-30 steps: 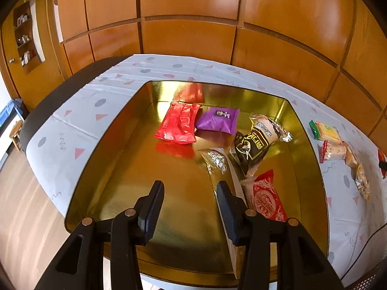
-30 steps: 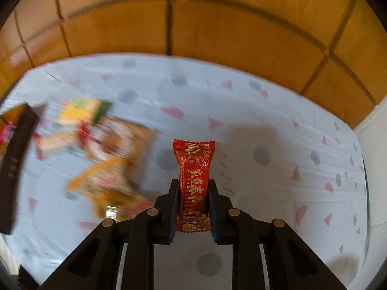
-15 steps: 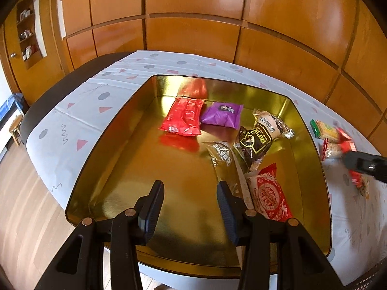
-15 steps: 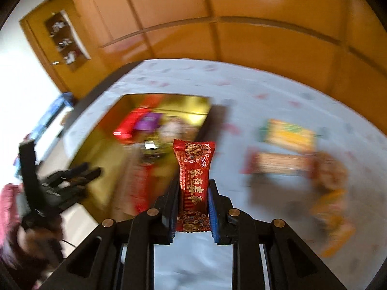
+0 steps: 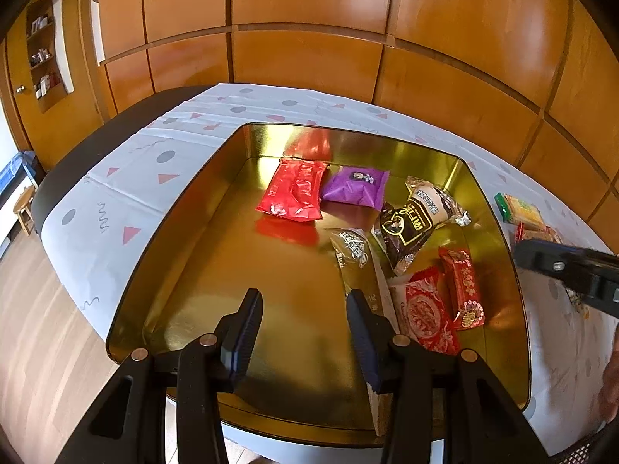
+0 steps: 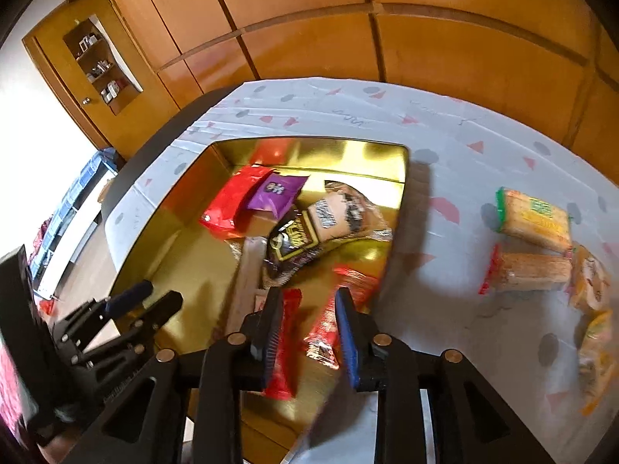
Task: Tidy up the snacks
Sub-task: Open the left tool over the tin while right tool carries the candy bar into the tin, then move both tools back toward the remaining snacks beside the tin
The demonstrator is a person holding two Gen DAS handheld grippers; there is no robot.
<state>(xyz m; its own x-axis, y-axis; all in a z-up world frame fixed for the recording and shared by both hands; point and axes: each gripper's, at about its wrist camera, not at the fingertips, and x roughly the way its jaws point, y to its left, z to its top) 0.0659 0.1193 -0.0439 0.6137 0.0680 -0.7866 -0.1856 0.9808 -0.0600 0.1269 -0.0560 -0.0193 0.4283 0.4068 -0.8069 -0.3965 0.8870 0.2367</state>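
Note:
A gold tin tray (image 5: 348,131) holds several snack packets: a red one (image 5: 296,189), a purple one (image 5: 356,187) and a dark one (image 5: 412,228). My left gripper (image 5: 303,301) hovers open over the tray's near end with nothing between its fingers. My right gripper (image 6: 307,297) is over the tray's right side and its jaws are opening. The narrow red packet (image 5: 462,288) lies in the tray beside a red round-patterned packet (image 5: 423,317). In the right wrist view the narrow red packet (image 6: 284,348) shows beside the left finger, with the pads off it.
Loose packets lie on the patterned tablecloth right of the tray: a green-edged cracker pack (image 6: 536,218), a red-edged one (image 6: 534,270) and yellow-orange ones (image 6: 592,309). Wood-panelled walls stand behind. The table's left edge drops to a wooden floor.
My right gripper swung left from above the tablecloth to above the tray, its jaws parted, and the narrow red packet left them and now lies in the tray. The left gripper stayed put.

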